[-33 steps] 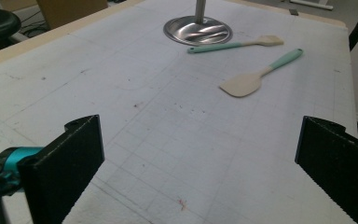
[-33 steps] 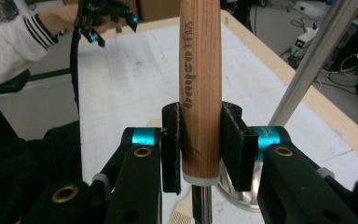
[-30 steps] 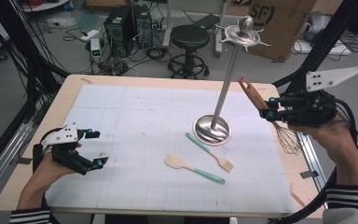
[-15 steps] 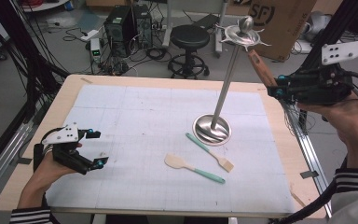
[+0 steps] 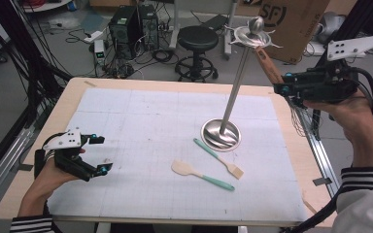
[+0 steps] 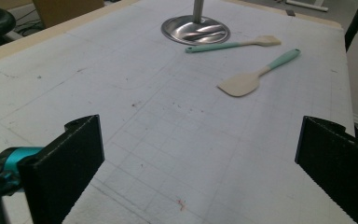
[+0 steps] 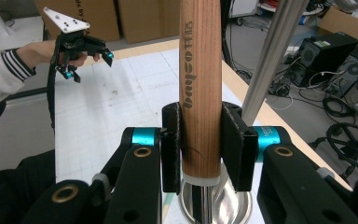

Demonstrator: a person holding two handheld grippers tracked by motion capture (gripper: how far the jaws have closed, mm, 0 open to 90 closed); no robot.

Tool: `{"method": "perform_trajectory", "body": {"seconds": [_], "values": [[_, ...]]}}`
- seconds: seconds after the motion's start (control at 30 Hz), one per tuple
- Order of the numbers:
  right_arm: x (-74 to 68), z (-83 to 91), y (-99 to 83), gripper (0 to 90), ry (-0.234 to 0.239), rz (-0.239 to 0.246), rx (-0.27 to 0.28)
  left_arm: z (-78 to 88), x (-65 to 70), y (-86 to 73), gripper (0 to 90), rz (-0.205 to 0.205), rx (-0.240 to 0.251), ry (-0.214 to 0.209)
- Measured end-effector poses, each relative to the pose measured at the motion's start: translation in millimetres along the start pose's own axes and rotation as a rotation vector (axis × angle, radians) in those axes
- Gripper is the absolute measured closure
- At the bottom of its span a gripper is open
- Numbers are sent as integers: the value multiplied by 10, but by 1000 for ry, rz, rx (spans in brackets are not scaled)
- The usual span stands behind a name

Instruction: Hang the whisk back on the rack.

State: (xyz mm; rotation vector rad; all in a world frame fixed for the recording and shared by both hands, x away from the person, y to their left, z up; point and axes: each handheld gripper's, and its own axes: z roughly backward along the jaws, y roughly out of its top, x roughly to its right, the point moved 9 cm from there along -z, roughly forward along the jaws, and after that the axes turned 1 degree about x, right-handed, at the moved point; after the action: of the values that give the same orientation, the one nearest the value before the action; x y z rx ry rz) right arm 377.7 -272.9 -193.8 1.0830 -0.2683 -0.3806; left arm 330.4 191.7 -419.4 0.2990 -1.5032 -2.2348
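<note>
Right gripper (image 7: pixel 200 140) jaws clamped on wooden handle (image 7: pixel 200 70), left gripper (image 6: pixel 200 158) jaws spread wide, empty.

Two spatulas (image 5: pixel 202 174) (image 5: pixel 218 158) on mat (image 5: pixel 141 131), just before stand base (image 5: pixel 220 134)

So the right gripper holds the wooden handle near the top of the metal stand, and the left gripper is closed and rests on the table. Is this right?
Not quite: the left gripper is open, not closed. The left gripper view shows its two black jaws standing wide apart with nothing between them. The rest holds: the right gripper is clamped on the wooden handle near the top of the metal stand.
</note>
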Motion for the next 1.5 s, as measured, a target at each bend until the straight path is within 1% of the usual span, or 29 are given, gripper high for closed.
{"method": "perform_trajectory", "body": {"seconds": [0.17, 0.3, 0.33, 0.43, 0.5, 0.6, 0.67, 0.73, 0.97, 1.0, 1.1, 1.2, 1.23, 1.27, 1.3, 1.37, 1.43, 1.5], "values": [[55, -55, -51, 702, -6, -17, -11, -1, 0, 0, 17, -2, 0, 0], [73, -108, -82, 702, -4, -20, -14, -2, -7, -9, 17, 2, -3, 1], [83, -126, -88, 702, -3, -13, -13, 0, -9, -13, 16, 1, -5, 0], [108, -183, -112, 702, -7, -15, -21, -3, -12, -17, 17, 2, -5, 1], [108, -224, -130, 703, -10, -28, -37, -2, -8, -15, 17, 0, -5, -1], [135, -285, -135, 703, -11, -29, -24, 4, -1, -11, 17, -1, -2, -2], [138, -335, -142, 704, 3, -44, -8, 10, -7, -9, 16, 1, 1, -1], [143, -382, -146, 704, 9, -45, -1, 14, -14, -11, 17, 6, 4, 0], [167, -551, -141, 710, 19, -42, 3, 14, -28, -29, 17, 9, 2, 1], [158, -571, -140, 710, 25, -48, 3, 16, -29, -31, 17, 9, 1, 2], [148, -610, -134, 708, 38, -59, 14, 28, -28, -34, 17, 9, 3, 1], [156, -615, -136, 687, 36, -59, 16, 35, -32, -40, 17, 14, 4, 4], [150, -609, -135, 643, 36, -69, 19, 38, -36, -43, 16, 14, 4, 5], [142, -603, -139, 572, 42, -75, 20, 39, -39, -44, 17, 17, 6, 7], [137, -599, -142, 521, 41, -78, 23, 46, -43, -50, 17, 15, 4, 7], [121, -579, -156, 481, 39, -77, 16, 53, -47, -57, 17, 16, 4, 9], [88, -551, -162, 361, 45, -82, 20, 61, -53, -61, 16, 18, 7, 11], [66, -515, -183, 252, 37, -81, 15, 75, -55, -65, 17, 23, 8, 16]]}}
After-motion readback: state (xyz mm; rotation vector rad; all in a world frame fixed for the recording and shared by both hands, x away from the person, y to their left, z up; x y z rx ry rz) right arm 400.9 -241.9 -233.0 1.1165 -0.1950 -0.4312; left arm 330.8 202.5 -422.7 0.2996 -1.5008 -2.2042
